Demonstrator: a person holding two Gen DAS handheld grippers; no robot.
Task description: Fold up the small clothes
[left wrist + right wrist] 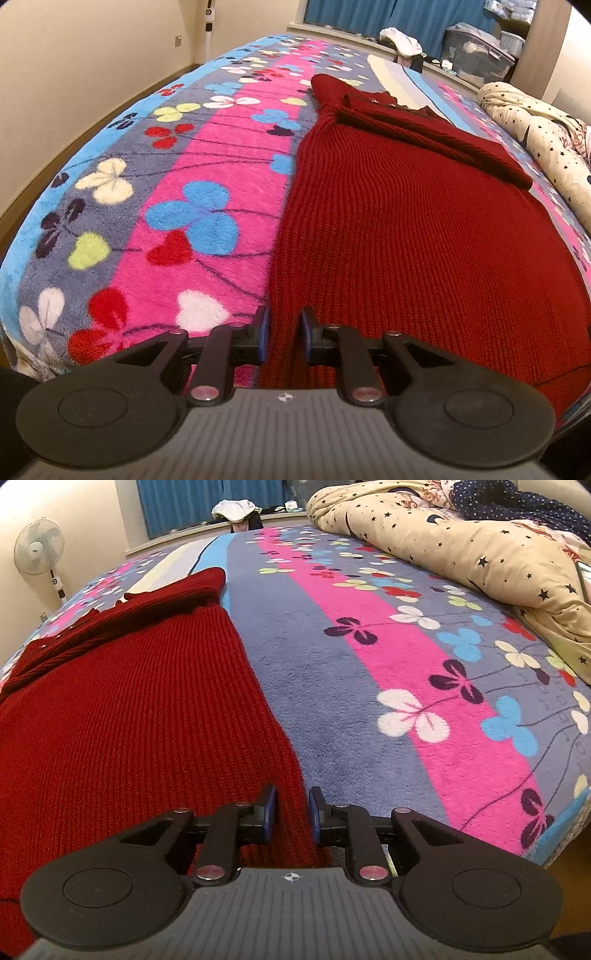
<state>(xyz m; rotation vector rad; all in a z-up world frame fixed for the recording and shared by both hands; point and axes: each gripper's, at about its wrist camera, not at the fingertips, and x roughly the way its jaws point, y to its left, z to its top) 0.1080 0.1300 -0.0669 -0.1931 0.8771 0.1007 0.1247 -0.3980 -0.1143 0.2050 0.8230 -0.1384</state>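
two grippers hold our red sweater (406, 229) by its near hem on the floral bed (207, 155). our left gripper (283, 334) pinches the left corner, our right gripper (292, 812) the right corner.

Both views are lit evenly by warm indoor light; no single source is seen, and a yellowish cast is given to the walls. Colours are rendered strongly saturated on the blanket (207, 177) and the red sweater (406, 229). Shadows are soft and faint; a narrow one is cast under the folded sleeve (436, 136). No glare is observed apart from small highlights on the metal rivets (373, 872). Strong fisheye distortion is present: the bed edge is bowed and the corners are vignetted to black. Near fabric is rendered sharp, while the fan (38, 546) and far clutter are rendered softer.
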